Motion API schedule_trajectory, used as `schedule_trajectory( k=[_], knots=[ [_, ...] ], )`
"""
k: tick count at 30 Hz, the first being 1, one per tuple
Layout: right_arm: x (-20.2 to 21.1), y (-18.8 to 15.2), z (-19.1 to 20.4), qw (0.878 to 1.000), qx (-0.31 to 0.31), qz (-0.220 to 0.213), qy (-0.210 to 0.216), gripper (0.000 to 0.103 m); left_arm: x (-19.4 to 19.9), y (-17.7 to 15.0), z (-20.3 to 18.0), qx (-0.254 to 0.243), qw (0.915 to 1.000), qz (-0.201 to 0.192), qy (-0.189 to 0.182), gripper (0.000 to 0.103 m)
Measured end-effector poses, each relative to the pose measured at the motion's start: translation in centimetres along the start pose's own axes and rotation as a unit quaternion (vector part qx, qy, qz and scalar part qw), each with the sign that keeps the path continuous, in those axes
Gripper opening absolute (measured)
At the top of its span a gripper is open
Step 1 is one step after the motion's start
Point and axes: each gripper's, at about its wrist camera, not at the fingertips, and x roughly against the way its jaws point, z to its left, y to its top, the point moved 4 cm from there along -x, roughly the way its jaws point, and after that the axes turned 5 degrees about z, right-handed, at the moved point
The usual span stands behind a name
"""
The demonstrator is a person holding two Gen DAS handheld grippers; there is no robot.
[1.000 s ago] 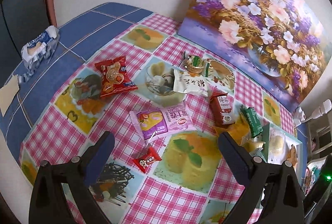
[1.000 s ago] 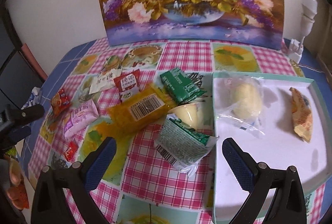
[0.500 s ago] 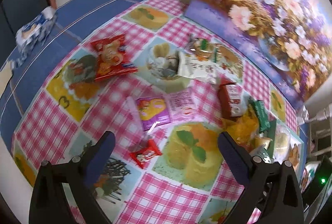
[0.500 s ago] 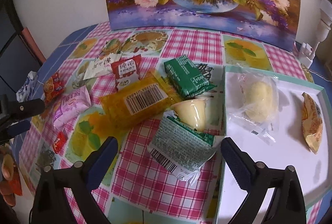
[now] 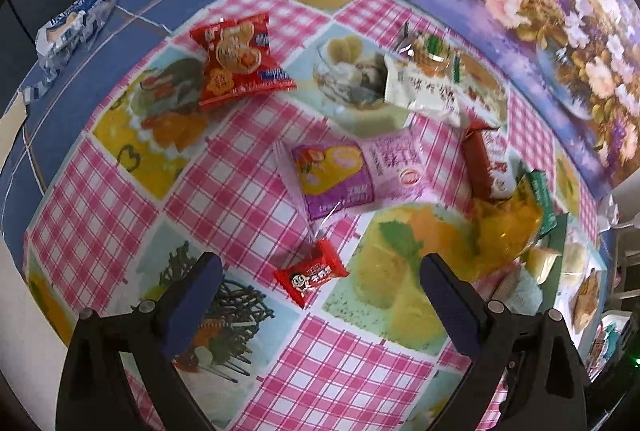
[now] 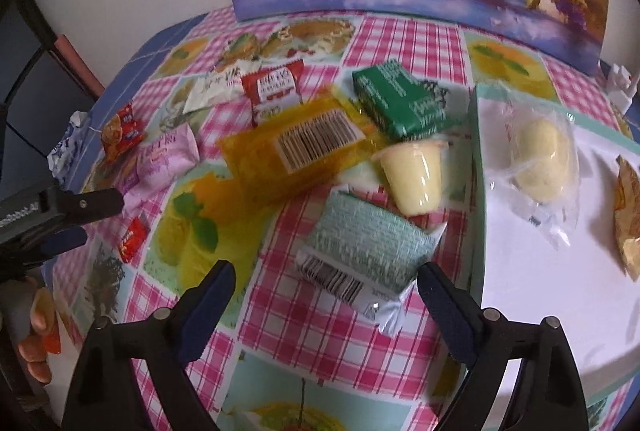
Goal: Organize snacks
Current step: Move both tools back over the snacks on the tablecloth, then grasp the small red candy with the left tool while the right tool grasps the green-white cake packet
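Nearer now: two red candies [image 5: 310,278] [image 5: 241,61].

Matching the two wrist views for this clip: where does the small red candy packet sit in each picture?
Left wrist: small red candy packet lies low and central, between the open left gripper's fingers.
Right wrist: the same packet lies at the left edge, just under the left gripper's finger.
Shared landmark: pink snack bag, just beyond the packet in both.
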Motion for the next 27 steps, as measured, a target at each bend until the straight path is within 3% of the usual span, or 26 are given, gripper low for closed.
schedule_trajectory(
  k=[8,10,15,16,18,20,21,27],
  knots=[
    [-0.9,-0.3,0.1,1.000,0.008,0.016,-0.010,0.090,-1.5,-0.6,0.3,-0.001,0.9997,0.024,0.007,0.097],
    [-1.3,-0.3,-0.1,1.000,0.006,0.020,-0.010,0.089,-1.6,-0.7,0.2,-0.007,0.9996,0.026,0.011,0.078],
    [-1.7,-0.2,-0.7,1.000,-0.004,0.022,-0.015,0.085,-2.6,-0.7,0.0,-0.004,0.9992,0.037,0.015,0.072],
    [-1.7,-0.2,-0.8,1.000,-0.005,0.021,-0.016,0.085,-2.6,-0.7,0.0,-0.003,0.9992,0.036,0.016,0.059],
    [-1.7,-0.2,-0.8,1.000,-0.005,0.020,-0.019,0.084,-3.0,-0.8,0.4,-0.004,0.9990,0.039,0.021,0.049],
    [-1.8,-0.1,-0.8,1.000,-0.002,0.020,-0.024,0.084,-3.2,-0.9,0.3,-0.009,0.9989,0.036,0.027,0.047],
    [-1.8,-0.1,-0.8,0.999,-0.002,0.020,-0.026,0.083,-3.2,-0.9,0.3,-0.009,0.9990,0.036,0.025,0.041],
    [-1.9,-0.1,-0.8,0.999,-0.004,0.014,-0.043,0.074,-3.4,-0.8,-0.1,-0.014,0.9992,0.031,0.020,0.034]
  ],
)
